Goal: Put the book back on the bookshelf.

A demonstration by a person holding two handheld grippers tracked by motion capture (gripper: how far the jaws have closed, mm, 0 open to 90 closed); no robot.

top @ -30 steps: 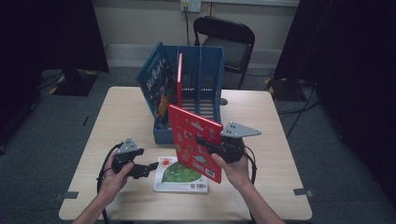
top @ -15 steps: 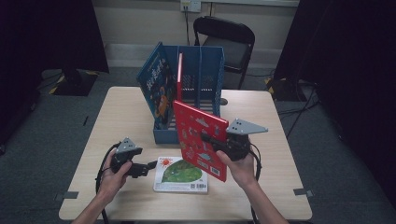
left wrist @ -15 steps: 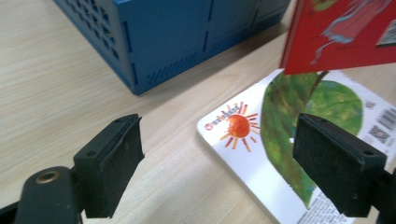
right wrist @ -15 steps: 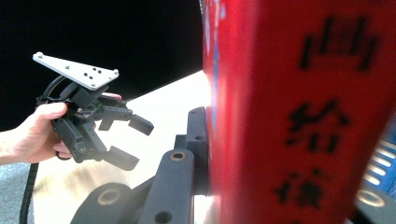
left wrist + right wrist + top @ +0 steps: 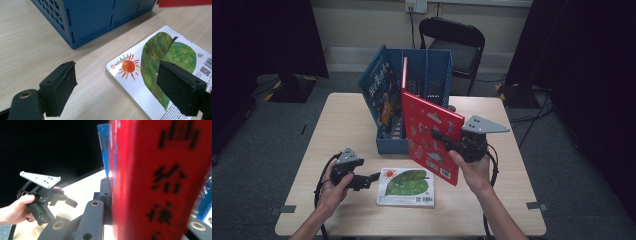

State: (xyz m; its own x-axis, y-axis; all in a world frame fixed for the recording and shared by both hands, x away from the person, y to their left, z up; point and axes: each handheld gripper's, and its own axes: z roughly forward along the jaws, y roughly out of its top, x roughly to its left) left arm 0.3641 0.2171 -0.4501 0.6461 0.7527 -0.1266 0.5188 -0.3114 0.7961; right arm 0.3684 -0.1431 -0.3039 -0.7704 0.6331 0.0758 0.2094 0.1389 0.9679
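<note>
Since a second ago the right gripper (image 5: 443, 138) is carrying the red book (image 5: 431, 135) higher and farther toward the far edge of the desk (image 5: 337, 120), up against the front of the blue file box (image 5: 424, 75); its jaws are clamping the book's cover, which is standing nearly upright and tilting. Black Chinese characters are showing, blurred, on the red spine in the right gripper view. Near the desk's near edge, the leaf book (image 5: 406, 186) is lying flat, with an orange sun, a barcode and a QR code on its cover. The left gripper (image 5: 371, 178) is hovering just beside it, jaws spread wide and holding nothing. Bare desk is lying open along the left edge.
</note>
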